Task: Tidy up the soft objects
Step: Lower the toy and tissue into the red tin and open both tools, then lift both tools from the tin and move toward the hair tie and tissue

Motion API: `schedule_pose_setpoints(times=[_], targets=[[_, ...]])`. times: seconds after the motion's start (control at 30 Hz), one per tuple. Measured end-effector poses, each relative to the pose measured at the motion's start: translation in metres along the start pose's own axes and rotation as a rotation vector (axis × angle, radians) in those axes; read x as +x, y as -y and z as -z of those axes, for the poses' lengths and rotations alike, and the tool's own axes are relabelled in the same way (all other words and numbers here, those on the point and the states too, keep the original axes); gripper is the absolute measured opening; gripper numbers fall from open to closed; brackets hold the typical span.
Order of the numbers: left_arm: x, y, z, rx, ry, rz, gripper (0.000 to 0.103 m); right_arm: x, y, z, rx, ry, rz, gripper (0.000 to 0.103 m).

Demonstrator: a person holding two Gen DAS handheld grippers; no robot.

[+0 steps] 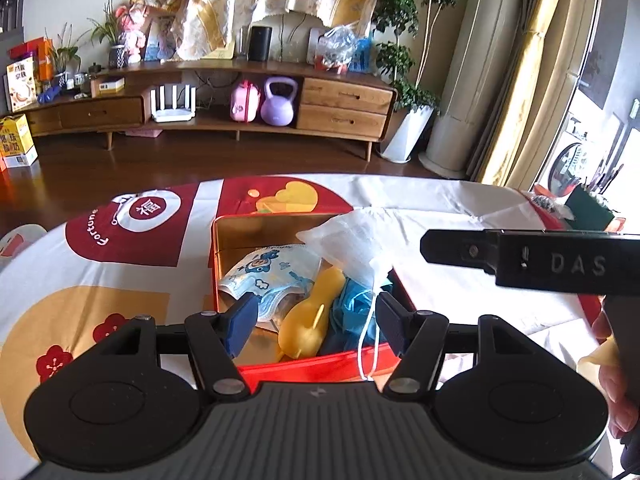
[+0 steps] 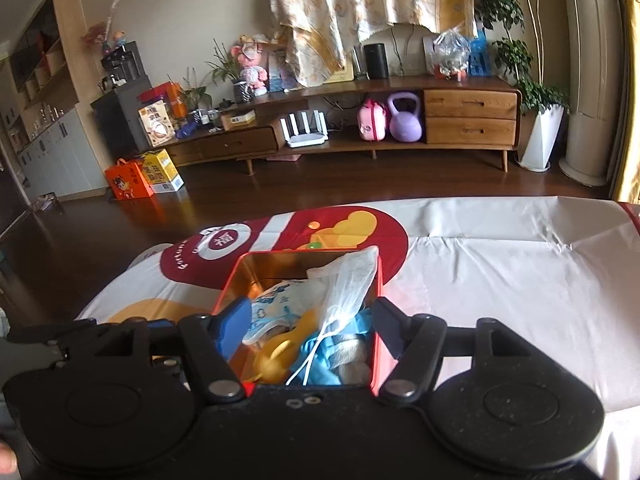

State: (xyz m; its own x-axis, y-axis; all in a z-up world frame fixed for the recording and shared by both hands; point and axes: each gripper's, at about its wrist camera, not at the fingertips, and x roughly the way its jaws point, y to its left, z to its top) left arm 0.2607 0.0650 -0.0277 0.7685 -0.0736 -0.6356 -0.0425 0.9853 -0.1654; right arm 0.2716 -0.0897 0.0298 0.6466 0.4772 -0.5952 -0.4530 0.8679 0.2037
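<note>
A red tin box [image 1: 304,366] [image 2: 236,276] with a gold inside stands on the table. In it lie a cartoon-print face mask [image 1: 266,276] [image 2: 276,304], a white mesh drawstring bag [image 1: 352,244] [image 2: 348,280], a yellow rubber toy [image 1: 310,320] [image 2: 274,360] and a blue cloth [image 1: 354,308] [image 2: 332,350]. The bag's white cord [image 1: 368,340] hangs over the box's near wall. My left gripper [image 1: 316,320] is open and empty just above the box. My right gripper [image 2: 308,330] is open and empty over the box too; its body also shows in the left wrist view [image 1: 552,260].
The table wears a white, red and yellow cloth [image 1: 120,272] [image 2: 500,272]. A green and red container [image 1: 588,204] stands at the table's far right. Beyond lie a wooden floor and a long TV cabinet [image 1: 224,100] [image 2: 400,128].
</note>
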Motion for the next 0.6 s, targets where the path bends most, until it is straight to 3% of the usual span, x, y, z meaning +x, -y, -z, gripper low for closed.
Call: schedule_pose_setpoints(times=[0.27,0.37,0.6], targets=[[-0.038,0.004,0.009,0.011,0.030,0.004,0.066,-0.041,-0.004,0.014,0.036,0.038,-0.033,0.081],[-0.052,0.004,0.014,0.009,0.046,0.008,0.074,-0.053,-0.006,0.023,0.043,0.042,-0.045,0.084],[-0.078,0.003,0.030,0.004,0.069,0.018,0.074,-0.076,-0.009,0.046,0.051,0.052,-0.052,0.091]])
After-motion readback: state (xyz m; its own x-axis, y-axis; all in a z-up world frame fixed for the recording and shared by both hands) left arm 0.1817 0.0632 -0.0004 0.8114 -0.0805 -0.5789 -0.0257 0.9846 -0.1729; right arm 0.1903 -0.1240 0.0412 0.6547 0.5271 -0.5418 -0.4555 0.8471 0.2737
